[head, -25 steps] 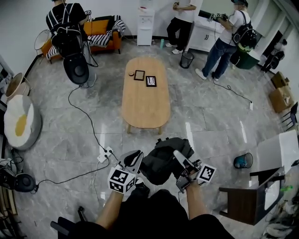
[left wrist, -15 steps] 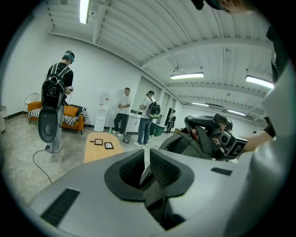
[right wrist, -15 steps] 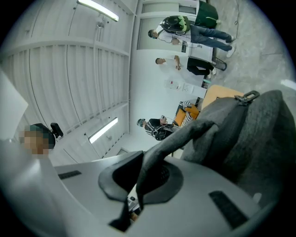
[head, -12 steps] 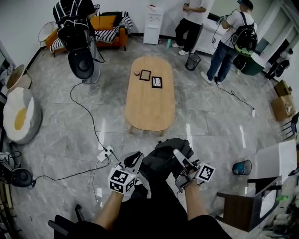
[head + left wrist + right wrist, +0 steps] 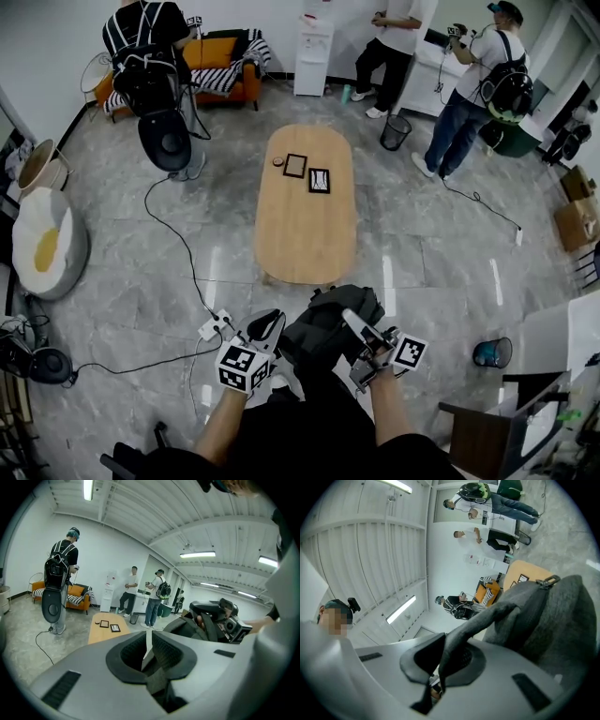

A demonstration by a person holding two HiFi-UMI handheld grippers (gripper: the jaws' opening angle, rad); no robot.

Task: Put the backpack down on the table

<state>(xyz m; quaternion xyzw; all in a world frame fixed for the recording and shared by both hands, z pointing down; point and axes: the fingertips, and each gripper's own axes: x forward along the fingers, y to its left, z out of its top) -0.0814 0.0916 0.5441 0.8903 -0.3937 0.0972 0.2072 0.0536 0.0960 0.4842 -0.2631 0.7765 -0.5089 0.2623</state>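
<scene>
Left hand-held gripper (image 5: 273, 324) and right hand-held gripper (image 5: 352, 320) carry a dark grey fabric backpack (image 5: 328, 323) over the grey stone floor (image 5: 141, 272), short of the long oval wooden worktop (image 5: 305, 234).
Each hand-held gripper's jaws are pinched tight on a grey webbing strap (image 5: 157, 679) of the backpack, which hangs between them. Each bears a cube of black-and-white square markers (image 5: 241, 366). The worktop holds two dark picture frames (image 5: 320, 180) and a small round object (image 5: 277, 161); their print is too small to read.

forearms forward, left gripper (image 5: 266, 325) and right gripper (image 5: 353, 322) both clamped on backpack (image 5: 323, 330).
</scene>
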